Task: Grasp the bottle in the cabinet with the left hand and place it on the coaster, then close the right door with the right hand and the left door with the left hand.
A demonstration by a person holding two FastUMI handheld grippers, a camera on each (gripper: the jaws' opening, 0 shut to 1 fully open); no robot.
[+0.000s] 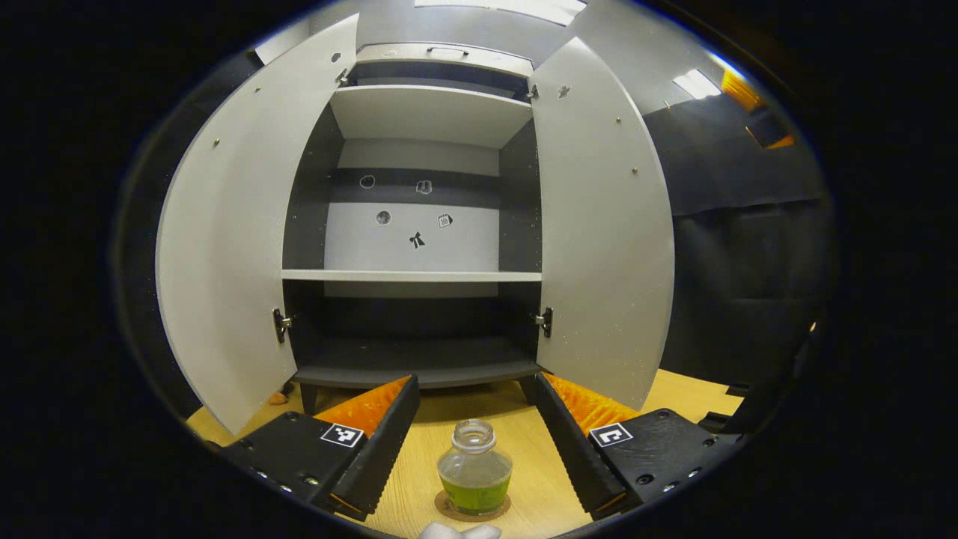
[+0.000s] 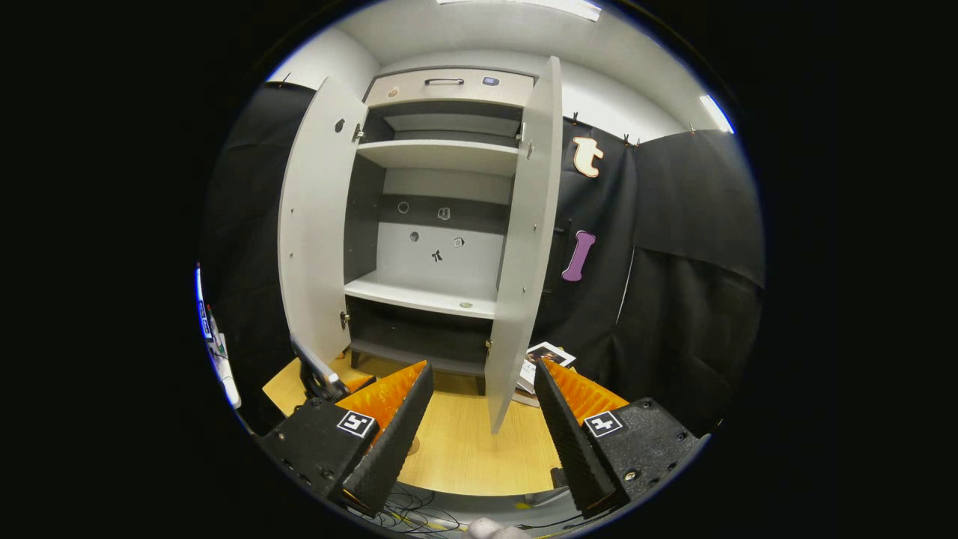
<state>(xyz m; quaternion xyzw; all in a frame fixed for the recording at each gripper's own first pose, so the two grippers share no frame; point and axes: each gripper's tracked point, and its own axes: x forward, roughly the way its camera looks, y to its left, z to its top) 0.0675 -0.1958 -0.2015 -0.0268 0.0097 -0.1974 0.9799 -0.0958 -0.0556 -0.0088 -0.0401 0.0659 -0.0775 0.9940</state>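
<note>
Small clear glass bottle [image 1: 474, 468] with green liquid sits on the round brown coaster [image 1: 472, 509] between the wide-open left gripper [image 1: 474, 457], so swing the equally wide right gripper [image 2: 479, 442] toward the grey right door [image 2: 524, 247] at 12 o'clock and push flat near its free edge.

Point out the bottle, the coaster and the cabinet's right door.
bottle [image 1: 474, 468]: left gripper view, on its glass body.
coaster [image 1: 449, 510]: left gripper view, on its rim left of the bottle.
right door [image 2: 524, 247]: right gripper view, on its inner face.
</note>
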